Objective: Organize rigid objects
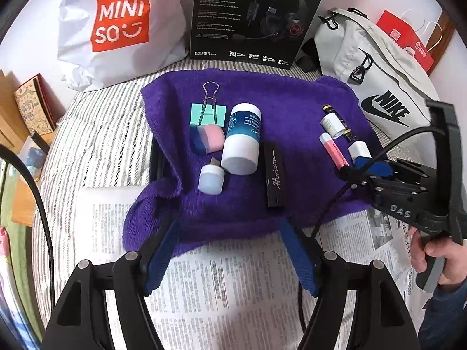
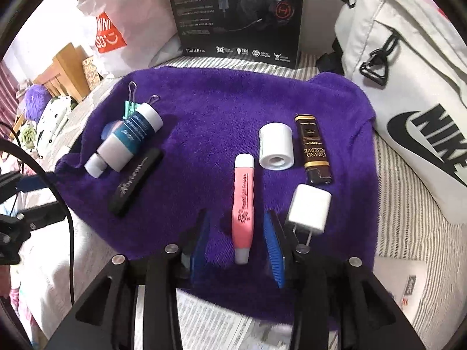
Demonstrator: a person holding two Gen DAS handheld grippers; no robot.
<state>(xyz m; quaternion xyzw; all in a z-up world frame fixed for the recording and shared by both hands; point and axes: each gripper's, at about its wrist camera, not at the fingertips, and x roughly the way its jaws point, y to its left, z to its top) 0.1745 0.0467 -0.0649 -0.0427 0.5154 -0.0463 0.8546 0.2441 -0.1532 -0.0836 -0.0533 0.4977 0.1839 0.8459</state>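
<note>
A purple towel (image 1: 292,110) (image 2: 221,110) carries two groups of objects. On its left lie a mint binder clip (image 1: 207,113), a pink-and-blue eraser (image 1: 206,141), a white-and-blue bottle (image 1: 242,139) (image 2: 131,137), a small white jar (image 1: 210,179) and a black Horizon bar (image 1: 273,174) (image 2: 135,182). On its right lie a pink pen (image 2: 243,210) (image 1: 333,151), a white tape roll (image 2: 275,146), a dark lighter (image 2: 313,148) and a white charger plug (image 2: 310,208). My right gripper (image 2: 238,227) (image 1: 369,169) is open, its jaws astride the pen's near end. My left gripper (image 1: 227,230) is open and empty over the towel's near edge.
A Miniso bag (image 1: 116,26), a black Edifier box (image 1: 251,14) and a white Nike bag (image 1: 376,78) (image 2: 414,93) stand behind the towel. Newspaper (image 1: 221,285) covers the striped bedding in front. Books and wooden furniture (image 1: 29,108) are at the left.
</note>
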